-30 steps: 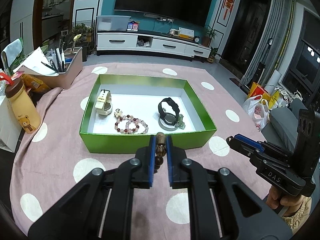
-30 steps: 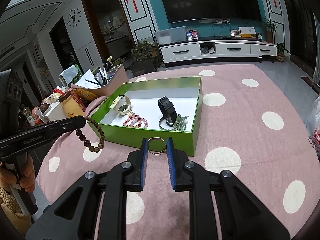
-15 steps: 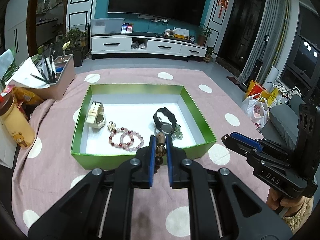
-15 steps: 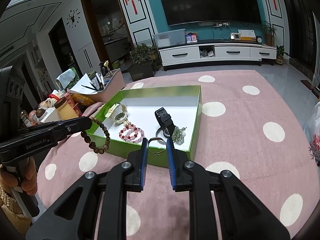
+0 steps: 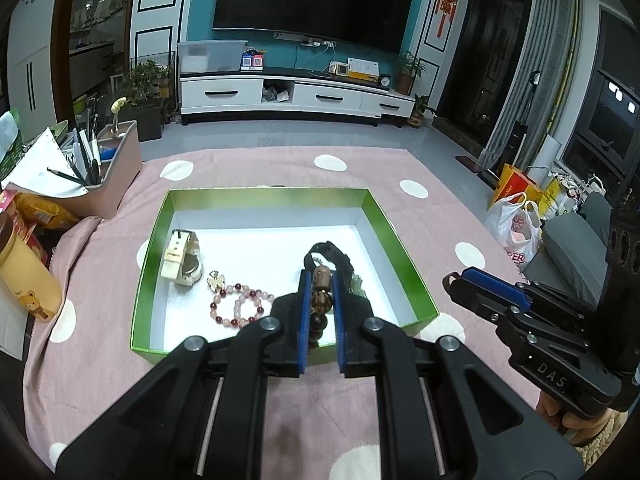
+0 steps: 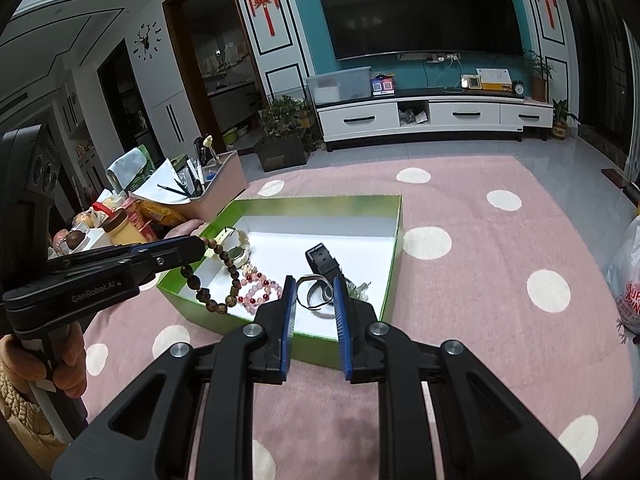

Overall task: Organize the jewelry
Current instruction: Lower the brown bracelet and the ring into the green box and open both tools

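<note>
Two grippers are both over the near edge of the green box (image 5: 404, 248), which sits on a pink cloth with white dots (image 6: 500, 280). Left gripper (image 5: 320, 280) has its jaws pinched on a brown wooden bead bracelet (image 6: 218, 280); from its own camera you only see a few beads stacked between the blue pads, but the right camera shows the rest of the loop hanging off the tip, dangling over the box's front left part, just above the pink bead bracelet (image 5: 240, 308) lying on the white floor. Right gripper (image 6: 314, 296) has a thin metal ring (image 6: 314, 291) between its pads, the jaws closed onto its sides, and it's held right above the box's near wall, in front of the black watch (image 6: 322, 260). Also inside: a cream watch (image 5: 180, 256) at the left side and a small gold charm (image 5: 216, 281) touching the pink beads.
</note>
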`<state>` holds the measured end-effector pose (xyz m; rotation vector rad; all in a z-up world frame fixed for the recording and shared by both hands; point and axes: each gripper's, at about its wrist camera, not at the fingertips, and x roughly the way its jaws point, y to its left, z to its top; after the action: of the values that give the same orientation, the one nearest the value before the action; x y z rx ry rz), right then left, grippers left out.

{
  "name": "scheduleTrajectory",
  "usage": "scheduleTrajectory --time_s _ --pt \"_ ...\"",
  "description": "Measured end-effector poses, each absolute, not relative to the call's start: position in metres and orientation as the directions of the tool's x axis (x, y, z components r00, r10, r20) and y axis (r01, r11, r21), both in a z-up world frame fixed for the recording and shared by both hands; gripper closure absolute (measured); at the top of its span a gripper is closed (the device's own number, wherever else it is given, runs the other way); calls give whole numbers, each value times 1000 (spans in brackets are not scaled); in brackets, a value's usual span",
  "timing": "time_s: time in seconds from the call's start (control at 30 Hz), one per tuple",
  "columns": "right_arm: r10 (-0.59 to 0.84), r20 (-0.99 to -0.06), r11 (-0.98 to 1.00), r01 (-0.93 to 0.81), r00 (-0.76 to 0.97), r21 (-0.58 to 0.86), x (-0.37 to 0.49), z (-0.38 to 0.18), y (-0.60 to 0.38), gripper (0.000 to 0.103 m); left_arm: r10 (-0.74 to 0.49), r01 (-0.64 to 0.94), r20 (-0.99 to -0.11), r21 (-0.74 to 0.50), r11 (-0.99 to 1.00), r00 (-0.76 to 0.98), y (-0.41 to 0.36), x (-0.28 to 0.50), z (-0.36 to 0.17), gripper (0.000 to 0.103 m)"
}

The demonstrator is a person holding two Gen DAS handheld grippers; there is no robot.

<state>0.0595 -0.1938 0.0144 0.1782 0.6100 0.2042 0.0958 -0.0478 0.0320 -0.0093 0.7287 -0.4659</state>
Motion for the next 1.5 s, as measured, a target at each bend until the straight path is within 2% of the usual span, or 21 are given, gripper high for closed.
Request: scheduleTrajectory --time_s 0.53,1.5 --pt "233 -534 969 -145 813 202 88 28 -190 84 -400 402 -635 -151 903 660 -52 132 39 93" --pt "227 -615 973 -145 755 181 142 -2 -179 84 -341 357 -715 -135 924 611 -61 186 -2 93"
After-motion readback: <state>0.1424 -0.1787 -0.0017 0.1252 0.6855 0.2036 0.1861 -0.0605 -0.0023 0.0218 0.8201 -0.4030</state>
